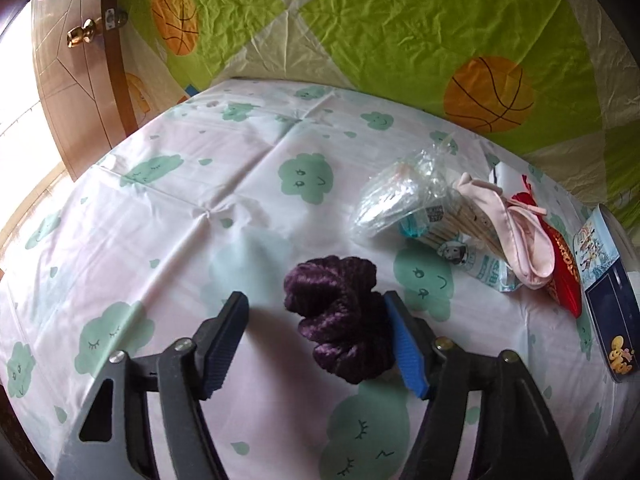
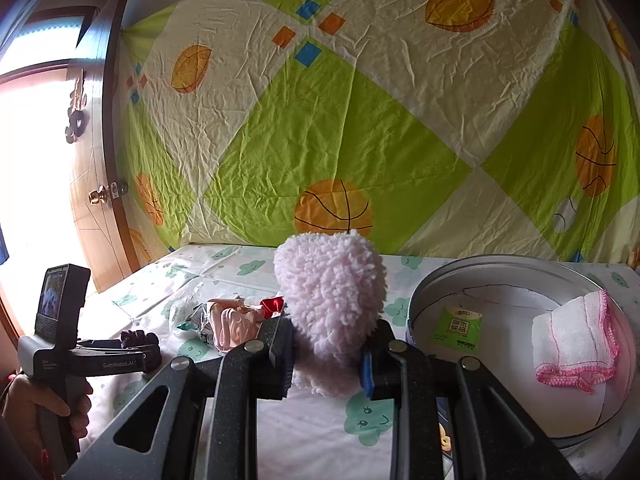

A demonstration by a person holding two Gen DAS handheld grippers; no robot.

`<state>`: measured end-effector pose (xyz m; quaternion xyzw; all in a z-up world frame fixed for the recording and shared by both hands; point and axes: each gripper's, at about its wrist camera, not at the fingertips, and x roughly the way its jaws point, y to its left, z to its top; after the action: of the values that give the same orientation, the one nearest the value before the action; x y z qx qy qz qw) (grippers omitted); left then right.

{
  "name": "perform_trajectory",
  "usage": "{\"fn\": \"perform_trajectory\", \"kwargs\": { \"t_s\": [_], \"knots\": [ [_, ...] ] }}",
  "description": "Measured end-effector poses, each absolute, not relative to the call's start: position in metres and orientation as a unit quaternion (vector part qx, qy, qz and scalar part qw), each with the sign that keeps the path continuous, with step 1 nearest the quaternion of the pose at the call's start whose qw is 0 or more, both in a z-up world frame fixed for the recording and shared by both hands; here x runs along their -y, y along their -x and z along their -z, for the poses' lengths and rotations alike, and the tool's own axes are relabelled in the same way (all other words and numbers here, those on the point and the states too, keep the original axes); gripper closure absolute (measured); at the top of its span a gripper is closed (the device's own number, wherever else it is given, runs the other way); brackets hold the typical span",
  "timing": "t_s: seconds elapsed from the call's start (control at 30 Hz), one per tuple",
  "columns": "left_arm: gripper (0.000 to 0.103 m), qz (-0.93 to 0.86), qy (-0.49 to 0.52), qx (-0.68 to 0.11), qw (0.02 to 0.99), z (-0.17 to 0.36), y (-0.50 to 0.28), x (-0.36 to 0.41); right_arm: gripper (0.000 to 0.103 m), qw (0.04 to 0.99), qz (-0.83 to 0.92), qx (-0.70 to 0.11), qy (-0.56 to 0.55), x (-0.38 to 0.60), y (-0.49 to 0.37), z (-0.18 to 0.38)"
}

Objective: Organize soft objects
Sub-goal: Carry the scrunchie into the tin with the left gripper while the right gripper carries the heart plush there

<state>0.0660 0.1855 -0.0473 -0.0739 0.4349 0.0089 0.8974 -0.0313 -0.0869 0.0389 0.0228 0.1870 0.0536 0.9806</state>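
Note:
A dark purple scrunchie (image 1: 340, 316) lies on the cloud-print tablecloth (image 1: 180, 216) between the fingers of my left gripper (image 1: 316, 340), which is open, its right pad touching the scrunchie. The left gripper also shows in the right wrist view (image 2: 140, 350) by the scrunchie (image 2: 134, 338). My right gripper (image 2: 326, 360) is shut on a fluffy pink plush piece (image 2: 332, 300) and holds it up above the table. A round metal tin (image 2: 424, 300) to its right holds a folded white cloth with pink edging (image 2: 572, 344) and a green label (image 2: 460, 326).
A pile at the right of the left wrist view holds a clear plastic bag (image 1: 396, 200), a pink fabric item (image 1: 516, 232), a red pouch (image 1: 568, 276) and a dark printed box (image 1: 608, 300). A green basketball-print sheet (image 2: 360, 120) hangs behind. A wooden door (image 1: 80, 80) stands at left.

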Motion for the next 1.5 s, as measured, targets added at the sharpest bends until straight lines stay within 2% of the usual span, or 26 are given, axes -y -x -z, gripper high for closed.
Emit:
{"fn": "perform_trajectory", "kwargs": {
  "t_s": [0.07,0.17,0.53,0.77,1.13,1.5],
  "knots": [
    [0.068,0.012,0.073,-0.434,0.898,0.047,-0.066,-0.179,0.076,0.980,-0.055,-0.189,-0.027,0.088,0.031,-0.038],
    [0.076,0.015,0.052,-0.431,0.901,0.044,-0.065,-0.167,0.076,0.980,-0.056,-0.190,-0.031,0.089,0.031,-0.039],
    [0.076,0.037,0.047,-0.305,0.951,-0.006,-0.032,-0.130,0.076,0.989,-0.040,-0.144,-0.024,0.109,0.046,-0.052],
    [0.076,0.076,0.047,-0.260,0.961,-0.034,-0.024,-0.078,0.076,0.993,0.010,-0.118,-0.024,0.154,0.051,-0.060],
    [0.076,0.142,0.017,-0.229,0.963,-0.058,-0.025,0.011,0.076,0.990,0.075,-0.107,-0.045,0.229,0.055,-0.068],
    [0.076,0.201,-0.012,-0.250,0.947,-0.049,-0.035,0.098,0.076,0.983,0.135,-0.121,-0.040,0.283,0.050,-0.064]
  ]
}}
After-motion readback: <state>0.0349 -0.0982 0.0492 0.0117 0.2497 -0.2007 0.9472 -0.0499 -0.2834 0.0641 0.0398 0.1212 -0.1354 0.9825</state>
